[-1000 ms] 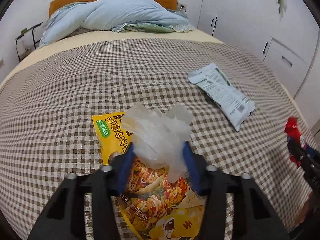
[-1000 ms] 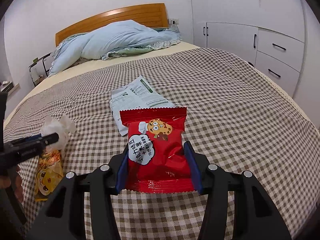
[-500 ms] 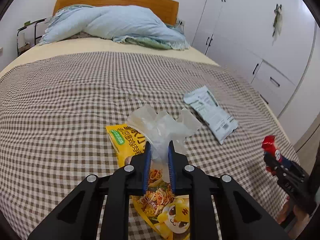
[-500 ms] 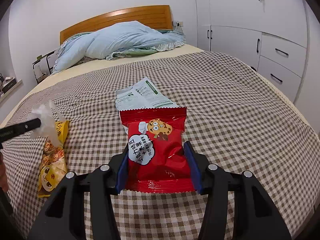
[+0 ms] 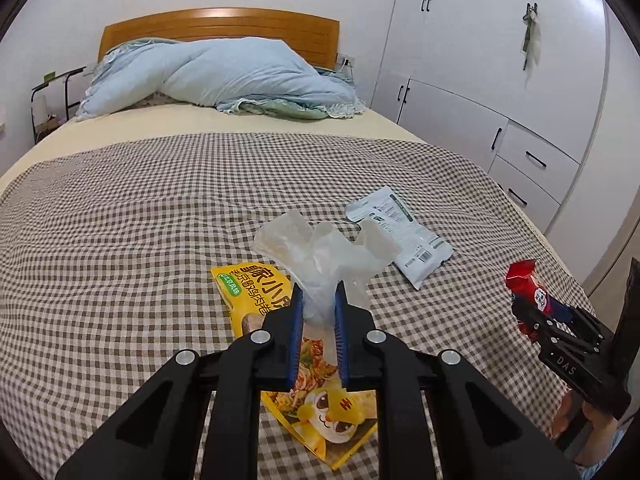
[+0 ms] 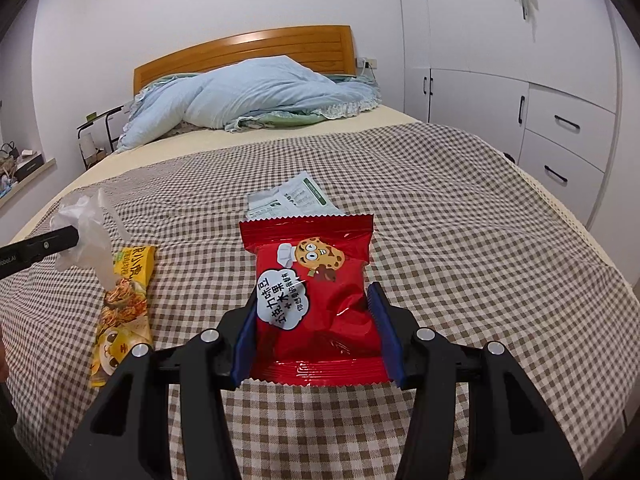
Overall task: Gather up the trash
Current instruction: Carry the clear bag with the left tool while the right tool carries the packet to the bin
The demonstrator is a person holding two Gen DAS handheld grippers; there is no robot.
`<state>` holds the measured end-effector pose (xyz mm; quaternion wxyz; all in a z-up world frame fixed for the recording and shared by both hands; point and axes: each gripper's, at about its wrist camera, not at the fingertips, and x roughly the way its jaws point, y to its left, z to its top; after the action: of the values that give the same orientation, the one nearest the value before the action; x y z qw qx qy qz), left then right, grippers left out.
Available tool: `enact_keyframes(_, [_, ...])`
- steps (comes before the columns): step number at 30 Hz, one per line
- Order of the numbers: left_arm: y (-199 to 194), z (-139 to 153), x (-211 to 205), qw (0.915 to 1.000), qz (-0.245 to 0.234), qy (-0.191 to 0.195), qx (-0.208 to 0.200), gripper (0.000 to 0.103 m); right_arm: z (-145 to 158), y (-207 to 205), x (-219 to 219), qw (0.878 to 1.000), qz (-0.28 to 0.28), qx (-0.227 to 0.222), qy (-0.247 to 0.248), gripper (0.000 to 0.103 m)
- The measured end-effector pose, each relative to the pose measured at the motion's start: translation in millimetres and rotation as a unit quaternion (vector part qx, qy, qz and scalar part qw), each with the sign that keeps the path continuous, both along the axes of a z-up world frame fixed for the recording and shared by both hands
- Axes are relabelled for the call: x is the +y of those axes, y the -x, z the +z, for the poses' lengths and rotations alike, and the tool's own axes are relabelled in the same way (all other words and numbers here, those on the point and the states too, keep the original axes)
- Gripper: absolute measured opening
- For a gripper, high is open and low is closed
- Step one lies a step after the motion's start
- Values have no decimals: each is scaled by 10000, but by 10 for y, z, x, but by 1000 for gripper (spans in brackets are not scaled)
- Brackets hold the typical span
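Note:
My left gripper (image 5: 319, 300) is shut on a crumpled clear plastic bag (image 5: 324, 254), held above the checked bedspread (image 5: 120, 240). Under it lies a yellow snack packet (image 5: 280, 340), flat on the bed. From the right wrist view the same bag (image 6: 86, 226) hangs from the left gripper (image 6: 74, 236) over the yellow packet (image 6: 124, 312). My right gripper (image 6: 314, 300) is shut on a red cookie packet (image 6: 316, 300), pads pressing on both its sides. The red packet (image 5: 526, 284) also shows at the far right of the left wrist view. A white and green packet (image 5: 400, 236) lies further up the bed.
A blue quilt (image 5: 224, 76) is heaped by the wooden headboard (image 5: 220, 28). White wardrobes and drawers (image 5: 500, 80) line the right side of the bed. A small black side table (image 5: 52, 96) stands at the left of the headboard. A person's hand (image 5: 592, 420) holds the right gripper.
The left gripper closed on the clear plastic bag and lifted it off the yellow packet. The right gripper kept still with the red packet in it.

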<state>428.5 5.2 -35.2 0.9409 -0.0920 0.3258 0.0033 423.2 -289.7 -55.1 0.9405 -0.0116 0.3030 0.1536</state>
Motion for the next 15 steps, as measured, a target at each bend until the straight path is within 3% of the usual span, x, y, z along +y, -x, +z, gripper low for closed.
enact_keyframes(15, [362,194,-237,9996,-26,-267,-108,11,70,347,63,9993,293,-226,63,50])
